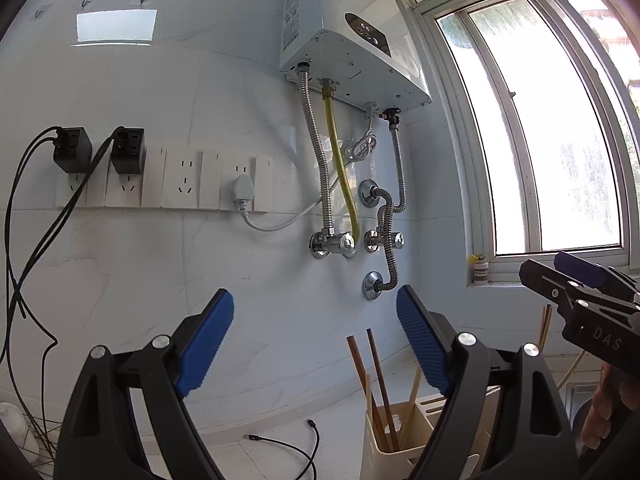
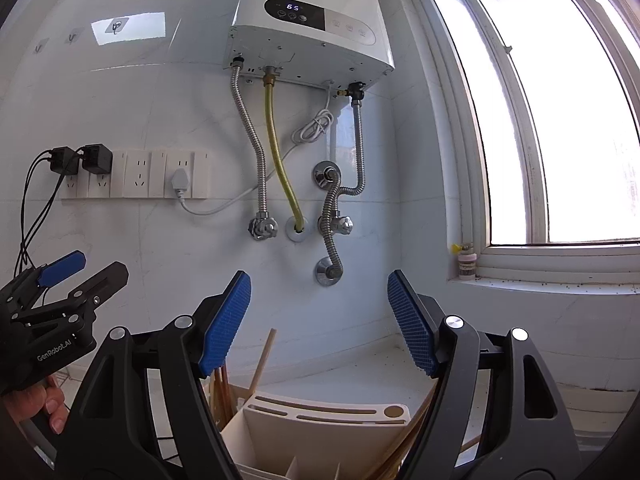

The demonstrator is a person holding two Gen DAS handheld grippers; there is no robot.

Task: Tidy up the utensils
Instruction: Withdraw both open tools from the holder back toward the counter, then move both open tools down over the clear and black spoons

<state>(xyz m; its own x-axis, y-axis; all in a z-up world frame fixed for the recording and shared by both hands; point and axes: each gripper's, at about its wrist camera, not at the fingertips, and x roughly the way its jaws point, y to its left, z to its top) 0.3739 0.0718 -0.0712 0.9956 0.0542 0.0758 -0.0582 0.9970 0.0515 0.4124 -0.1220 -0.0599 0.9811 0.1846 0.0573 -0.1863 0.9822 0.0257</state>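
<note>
1. Both claws stand spread and empty — the left gripper (image 1: 316,340) and the right gripper (image 2: 320,320) point level at the tiled wall, above the holder.
2. Chopsticks (image 1: 376,380) already stand upright in the cream utensil holder (image 2: 320,436) on the counter.
3. Judging by this, sorting looks largely done — any utensils left lie out of view.

Home kitchen: wall-mounted water heater (image 2: 308,36), socket row (image 1: 168,180), utensil holder (image 2: 320,436) on counter.
</note>
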